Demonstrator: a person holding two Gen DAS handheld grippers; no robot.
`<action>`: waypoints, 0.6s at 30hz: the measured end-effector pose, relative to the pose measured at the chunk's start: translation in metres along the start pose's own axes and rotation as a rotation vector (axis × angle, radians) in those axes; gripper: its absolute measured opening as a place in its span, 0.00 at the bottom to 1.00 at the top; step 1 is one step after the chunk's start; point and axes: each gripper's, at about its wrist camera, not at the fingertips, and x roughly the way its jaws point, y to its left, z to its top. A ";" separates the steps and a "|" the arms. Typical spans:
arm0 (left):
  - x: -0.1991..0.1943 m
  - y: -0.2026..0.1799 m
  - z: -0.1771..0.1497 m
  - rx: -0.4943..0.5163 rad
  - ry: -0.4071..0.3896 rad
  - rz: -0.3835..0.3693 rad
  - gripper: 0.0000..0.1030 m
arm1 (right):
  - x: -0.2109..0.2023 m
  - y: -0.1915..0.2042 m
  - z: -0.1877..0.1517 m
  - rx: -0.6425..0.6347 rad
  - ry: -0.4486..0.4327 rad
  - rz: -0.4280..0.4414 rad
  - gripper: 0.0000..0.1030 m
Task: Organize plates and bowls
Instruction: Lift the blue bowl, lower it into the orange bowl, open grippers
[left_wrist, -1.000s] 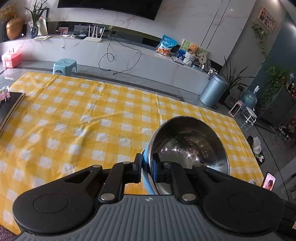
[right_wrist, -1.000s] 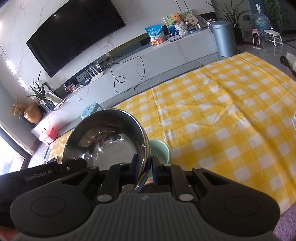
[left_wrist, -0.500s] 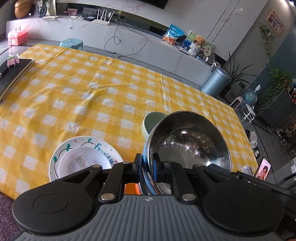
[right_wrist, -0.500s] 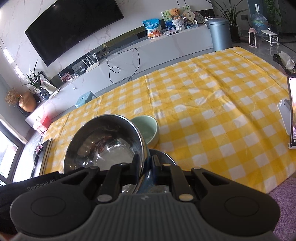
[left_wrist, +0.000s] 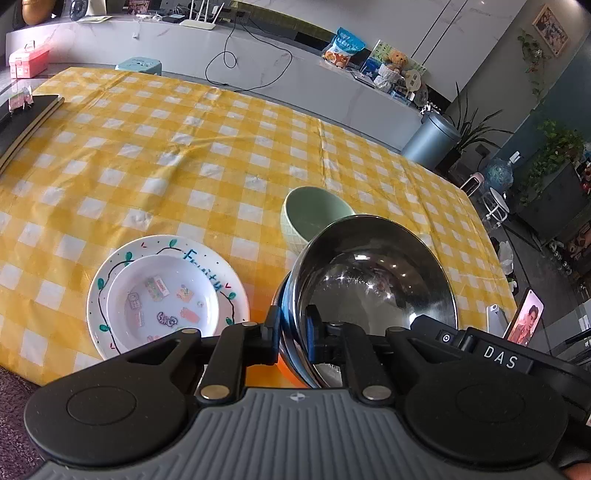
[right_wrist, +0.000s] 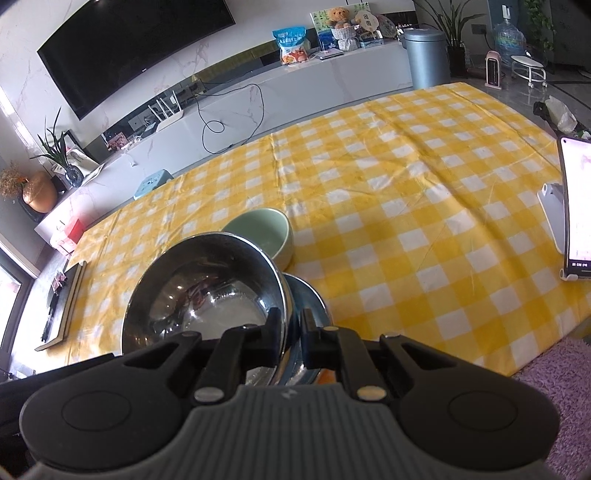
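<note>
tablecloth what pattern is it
Yellow and white checks on the tablecloth, clearest in the right wrist view.

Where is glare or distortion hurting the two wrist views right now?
Left wrist: reflections crowd the steel bowl's inside; fisheye curves the far counter. Right wrist: the phone screen at the right edge is washed out; the steel bowl mirrors the room; edges bow.

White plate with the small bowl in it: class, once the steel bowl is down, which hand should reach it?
Left. The white plate lies beside the left gripper, on its outer side. The steel bowl, gripped by both, sits between the plate and the right gripper, whose view misses the plate.
</note>
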 end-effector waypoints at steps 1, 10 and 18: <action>0.002 0.000 -0.001 -0.001 0.006 0.001 0.13 | 0.002 -0.001 0.000 0.001 0.004 -0.003 0.08; 0.012 -0.003 0.001 0.015 0.032 -0.012 0.17 | 0.014 -0.007 0.001 0.014 0.022 -0.035 0.08; 0.019 -0.008 0.002 0.040 0.035 0.001 0.18 | 0.024 -0.010 0.001 0.012 0.039 -0.058 0.09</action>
